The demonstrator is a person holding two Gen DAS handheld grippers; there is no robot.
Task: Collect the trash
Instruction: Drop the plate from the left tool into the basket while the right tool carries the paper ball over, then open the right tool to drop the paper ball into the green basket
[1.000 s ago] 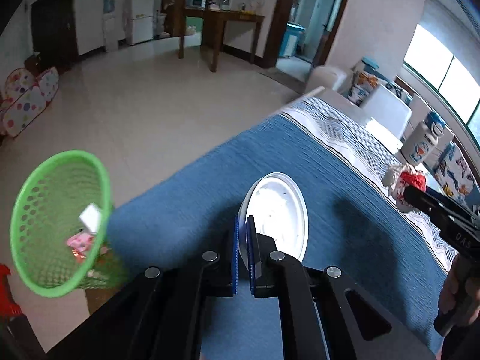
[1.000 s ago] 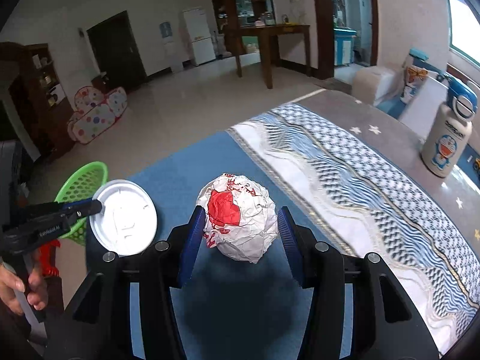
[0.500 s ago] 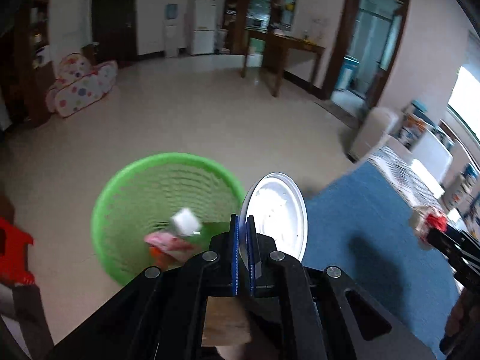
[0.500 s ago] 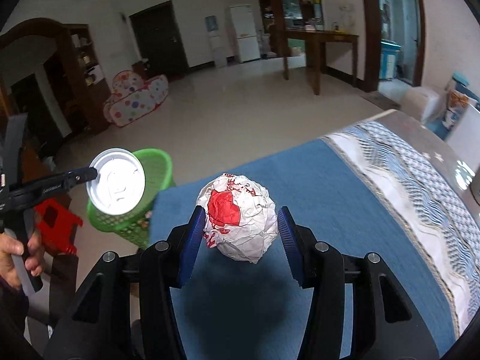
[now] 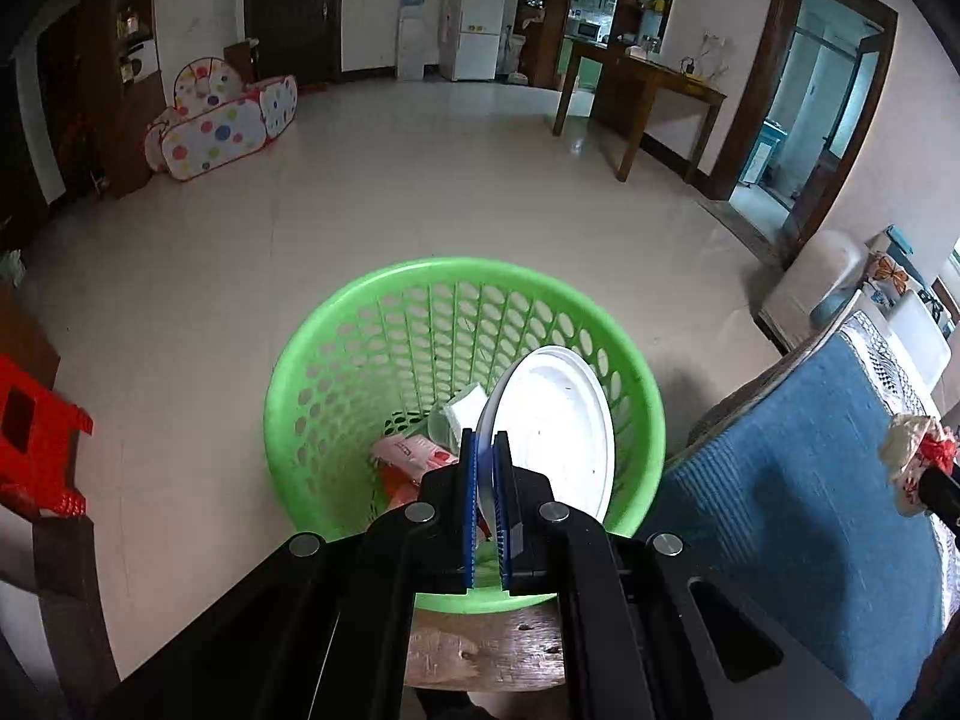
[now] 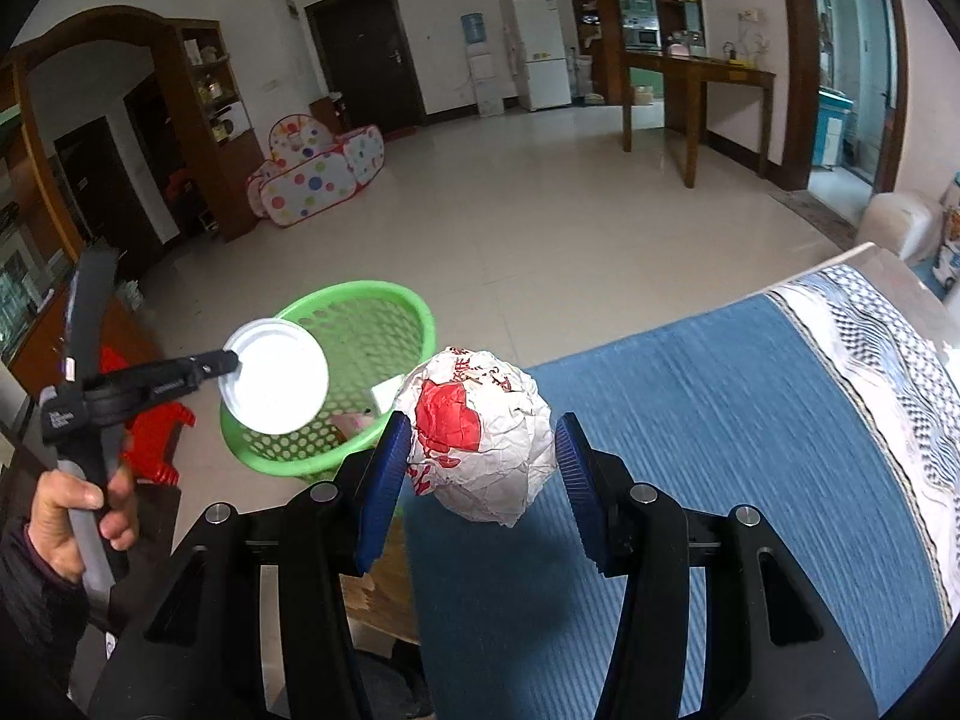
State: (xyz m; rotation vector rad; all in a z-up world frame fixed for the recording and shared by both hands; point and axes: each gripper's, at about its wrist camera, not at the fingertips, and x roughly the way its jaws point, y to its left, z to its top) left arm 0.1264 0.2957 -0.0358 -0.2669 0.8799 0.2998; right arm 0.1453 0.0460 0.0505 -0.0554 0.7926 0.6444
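Note:
My left gripper (image 5: pixel 485 450) is shut on the rim of a white plastic lid (image 5: pixel 555 426) and holds it over the open green basket (image 5: pixel 336 360). The basket holds a pink wrapper (image 5: pixel 408 455) and a white scrap (image 5: pixel 465 414). My right gripper (image 6: pixel 480 444) is shut on a crumpled white-and-red paper ball (image 6: pixel 480 432), held above the blue cloth (image 6: pixel 720 450) at the table's left end. The right wrist view also shows the left gripper (image 6: pixel 231 360), the lid (image 6: pixel 273 384) and the basket (image 6: pixel 384 324).
The basket stands on a wooden stool (image 5: pixel 486 642) beside the table. A red plastic stool (image 5: pixel 36 438) is on the floor to the left. A spotted play tent (image 5: pixel 222 120) and a wooden side table (image 5: pixel 642 90) stand farther back on the tiled floor.
My left gripper has swung left off the table with the lid and now holds it over the basket. My right gripper has carried the paper ball left toward the table's end.

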